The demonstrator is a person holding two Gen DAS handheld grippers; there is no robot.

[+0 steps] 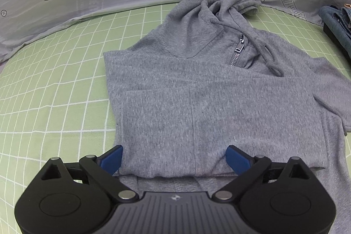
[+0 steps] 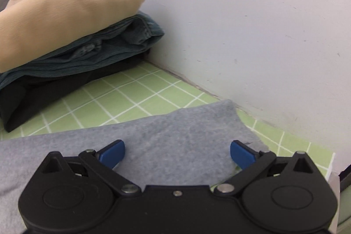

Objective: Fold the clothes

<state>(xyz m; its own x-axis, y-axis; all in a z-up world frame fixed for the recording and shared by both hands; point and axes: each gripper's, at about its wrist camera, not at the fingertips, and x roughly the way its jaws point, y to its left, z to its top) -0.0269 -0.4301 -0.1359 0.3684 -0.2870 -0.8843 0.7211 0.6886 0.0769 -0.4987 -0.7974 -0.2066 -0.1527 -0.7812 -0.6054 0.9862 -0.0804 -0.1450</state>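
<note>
Risk: right sleeve sits unfolded near the wall. Both left gripper and right gripper released, holding nothing. If I snag the folded hoodie layer, the fold drags apart.

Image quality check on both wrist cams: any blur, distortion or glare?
Left wrist: sharp, grey hoodie weave and zipper crisp; fisheye bows the green checked sheet; dark corner vignette. Right wrist: softer, smeared on the folded stack and grey fabric. Even, flat lighting, no glare in either.
</note>
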